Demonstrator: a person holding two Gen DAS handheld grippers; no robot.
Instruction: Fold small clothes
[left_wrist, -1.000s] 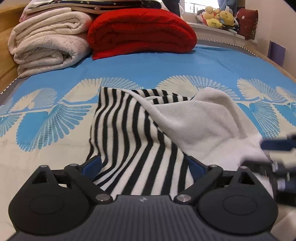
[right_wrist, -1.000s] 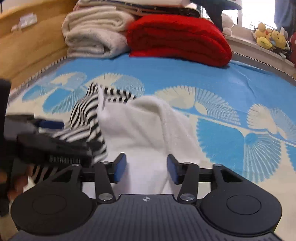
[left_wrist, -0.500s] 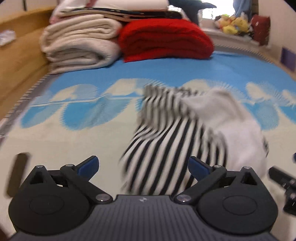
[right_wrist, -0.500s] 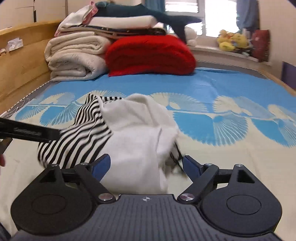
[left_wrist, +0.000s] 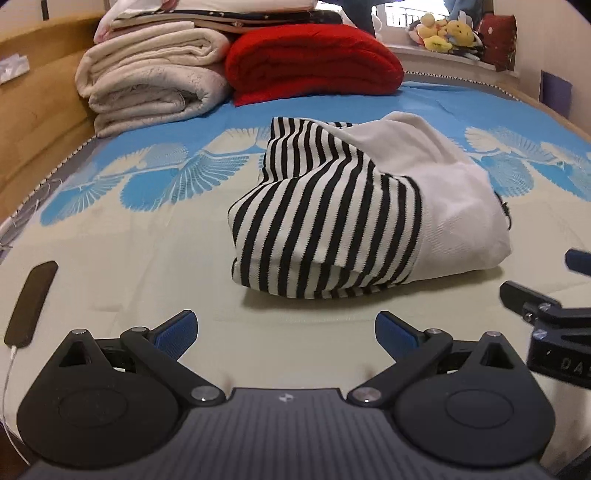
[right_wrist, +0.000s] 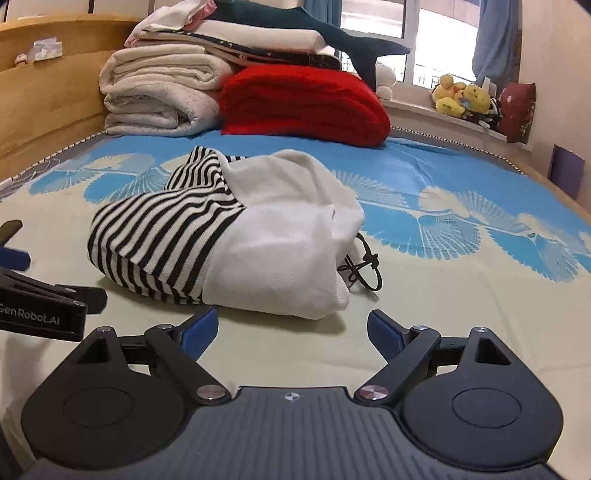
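Between folds: both grippers free of the garment.

My left gripper (left_wrist: 284, 330) and right gripper (right_wrist: 290, 330) hold jaws wide, empty, over the bed (left_wrist: 110, 266). Just ahead lies the striped-and-white garment (right_wrist: 229, 243), loosely bunched; I judge the next move needs a fresh edge grasp. Beyond: red blanket (right_wrist: 303, 103).

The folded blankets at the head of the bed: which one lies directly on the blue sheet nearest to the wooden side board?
The lowest cream blanket, a thick pale roll under the other cream one. The red blanket also rests on the sheet, but farther from the wooden side board.
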